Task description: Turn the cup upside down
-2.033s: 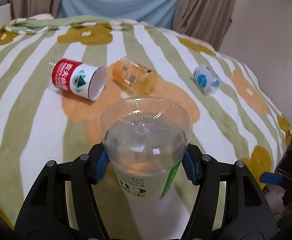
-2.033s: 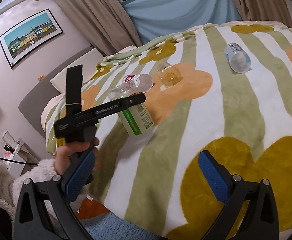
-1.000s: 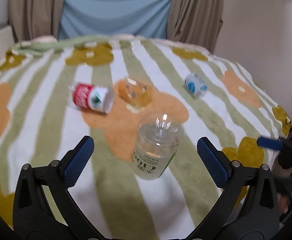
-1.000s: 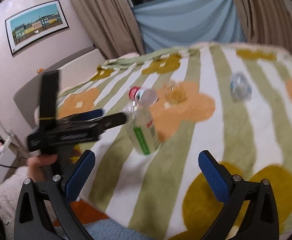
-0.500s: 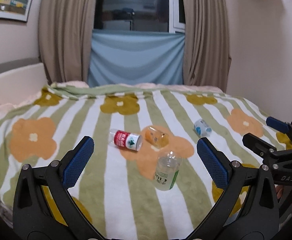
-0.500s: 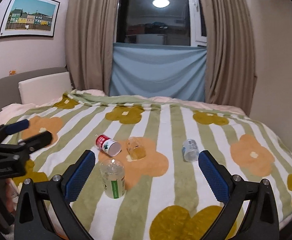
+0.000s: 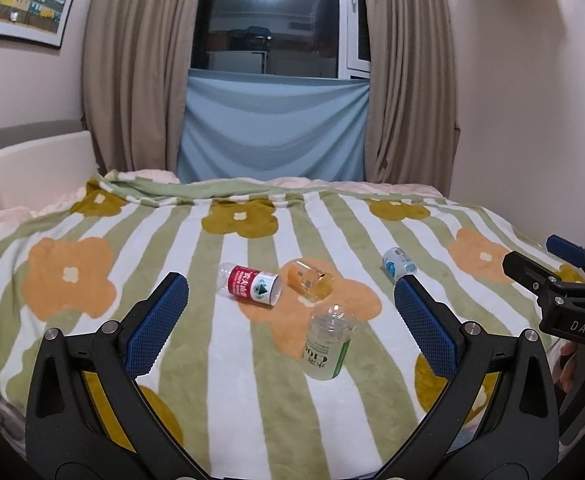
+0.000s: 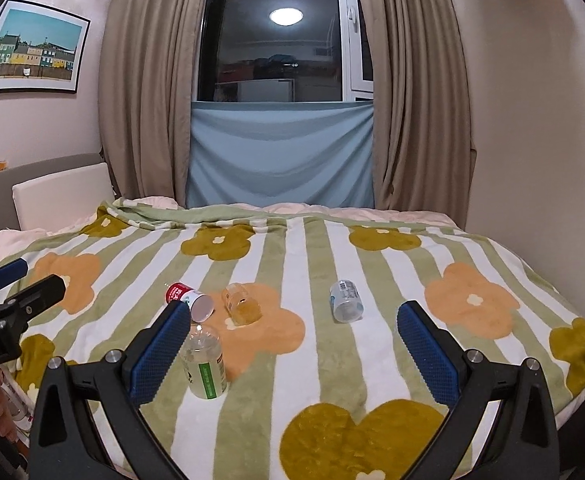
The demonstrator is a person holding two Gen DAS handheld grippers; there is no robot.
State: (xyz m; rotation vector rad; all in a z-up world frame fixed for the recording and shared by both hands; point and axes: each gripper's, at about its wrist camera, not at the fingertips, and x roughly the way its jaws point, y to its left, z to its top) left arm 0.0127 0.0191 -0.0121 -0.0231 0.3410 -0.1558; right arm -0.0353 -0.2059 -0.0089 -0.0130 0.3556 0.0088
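The clear cup with a green label [image 7: 327, 345] [image 8: 206, 365] stands on the flowered blanket [image 7: 92, 320], closed end up and label text inverted. Nothing touches it. My left gripper [image 7: 290, 285] is open and empty, held well back from the cup and above the bed's near edge. My right gripper [image 8: 294, 312] is also open and empty, with the cup low and left of its left finger. Each gripper shows in the other's view: the right gripper [image 7: 564, 292] at the right edge, the left gripper [image 8: 8, 292] at the left edge.
Three other cups lie on their sides behind the green one: a red-labelled cup [image 7: 250, 283] [image 8: 188, 298], an orange cup [image 7: 308, 280] [image 8: 242, 304] and a blue-and-white cup [image 7: 398, 264] [image 8: 346, 301]. Curtains and a window stand behind the bed, a wall on the right.
The left gripper, shut on the green-labelled cup two seconds ago, has opened and let it go. Both grippers have pulled back and up from the bed. The cup stays standing.
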